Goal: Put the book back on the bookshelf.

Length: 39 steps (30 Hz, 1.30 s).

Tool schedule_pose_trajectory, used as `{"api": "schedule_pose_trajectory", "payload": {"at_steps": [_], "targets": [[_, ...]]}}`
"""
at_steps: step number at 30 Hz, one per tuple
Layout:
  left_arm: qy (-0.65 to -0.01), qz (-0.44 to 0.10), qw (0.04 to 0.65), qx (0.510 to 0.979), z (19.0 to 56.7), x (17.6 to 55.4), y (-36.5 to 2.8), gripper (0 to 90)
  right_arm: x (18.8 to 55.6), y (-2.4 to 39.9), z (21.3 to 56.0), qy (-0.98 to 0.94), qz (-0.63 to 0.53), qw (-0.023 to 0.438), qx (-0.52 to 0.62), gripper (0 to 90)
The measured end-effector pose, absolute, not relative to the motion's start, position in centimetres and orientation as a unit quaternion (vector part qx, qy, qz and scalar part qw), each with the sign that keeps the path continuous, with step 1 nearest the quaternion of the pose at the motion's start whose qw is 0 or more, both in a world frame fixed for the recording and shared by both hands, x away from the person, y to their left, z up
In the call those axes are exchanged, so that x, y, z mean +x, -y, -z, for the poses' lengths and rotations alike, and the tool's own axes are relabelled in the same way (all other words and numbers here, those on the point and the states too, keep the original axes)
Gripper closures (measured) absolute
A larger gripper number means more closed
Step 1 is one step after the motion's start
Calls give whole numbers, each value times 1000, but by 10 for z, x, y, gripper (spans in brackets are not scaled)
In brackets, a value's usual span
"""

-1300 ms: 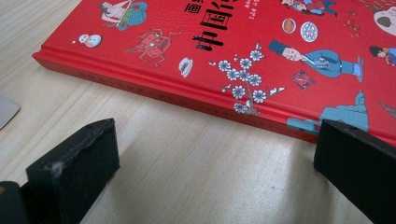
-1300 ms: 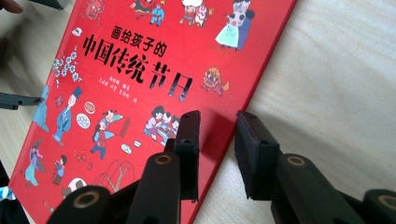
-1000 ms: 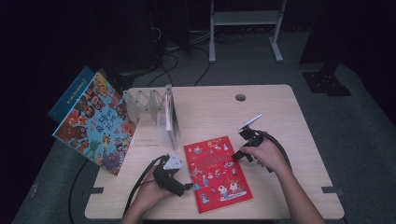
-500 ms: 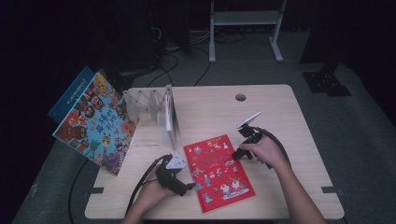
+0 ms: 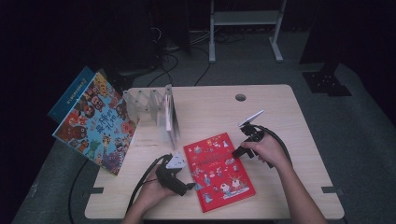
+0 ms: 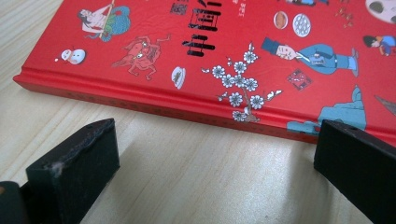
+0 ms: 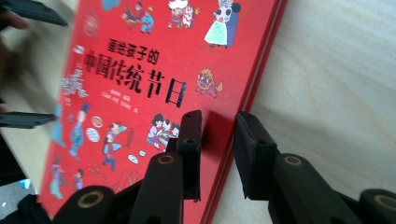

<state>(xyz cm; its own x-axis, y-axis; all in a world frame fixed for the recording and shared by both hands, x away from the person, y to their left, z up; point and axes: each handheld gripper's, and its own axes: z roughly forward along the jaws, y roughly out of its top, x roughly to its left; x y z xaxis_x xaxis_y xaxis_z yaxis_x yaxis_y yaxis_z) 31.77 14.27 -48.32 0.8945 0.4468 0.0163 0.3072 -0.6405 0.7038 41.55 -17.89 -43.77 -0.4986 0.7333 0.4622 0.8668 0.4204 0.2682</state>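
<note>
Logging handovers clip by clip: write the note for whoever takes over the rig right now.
Left claw: open, at the spine edge of the red picture book, not touching.
Right claw: narrow gap, jaws astride the book's opposite long edge; grip not certain.
Book lies flat, cover up, on the wooden table. The clear book rack holds a thin book.
Done: both claws positioned at the book.
Left: grip and lift it, likely into the rack.

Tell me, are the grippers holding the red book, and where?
The right gripper straddles the red book at its long edge, but a firm pinch cannot be told. The left gripper is open beside the spine, holding nothing.
</note>
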Motion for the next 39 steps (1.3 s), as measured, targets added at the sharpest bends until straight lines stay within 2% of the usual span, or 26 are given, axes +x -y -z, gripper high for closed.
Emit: {"api": "schedule_pose_trajectory", "payload": {"at_steps": [7, 17, 39], "targets": [[-209, -95, 369, 901, 483, 318, -143, 0, 412, 179, 423, 836, 254, 130, -469, 721], [-209, -95, 369, 901, 483, 318, -143, 0, 407, 172, 397, 843, 271, 141, -443, 704], [-207, -95, 372, 900, 484, 318, -142, 0, 413, 143, 406, 850, 262, 186, -418, 589]]}}
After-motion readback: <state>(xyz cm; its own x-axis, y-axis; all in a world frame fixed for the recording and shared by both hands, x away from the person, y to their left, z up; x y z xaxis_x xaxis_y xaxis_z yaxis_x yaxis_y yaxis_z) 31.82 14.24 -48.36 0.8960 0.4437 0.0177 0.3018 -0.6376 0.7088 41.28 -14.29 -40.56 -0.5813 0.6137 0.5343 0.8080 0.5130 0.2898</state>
